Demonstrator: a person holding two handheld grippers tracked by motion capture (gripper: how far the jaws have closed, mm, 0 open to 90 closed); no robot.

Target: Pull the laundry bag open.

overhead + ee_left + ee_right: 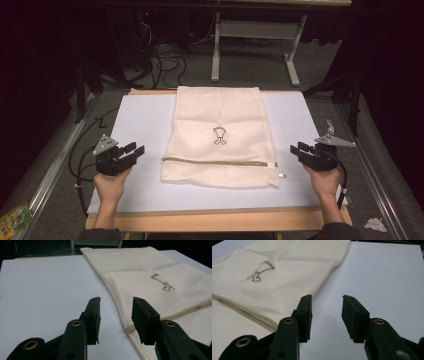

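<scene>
While the mesh bag [220, 137] lies flat mid-mat [140, 120], zipper [220, 161] near the front, both grippers wait beside it, half open and empty: left gripper [134, 151] by its left edge, right gripper [298, 149] by its right. Best pinch the near corners evenly, level.

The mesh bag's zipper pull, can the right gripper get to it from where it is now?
Probably yes. The right gripper is open, beside the mesh bag, and only bare white mat lies between it and the zipper pull at the near right corner.
</scene>
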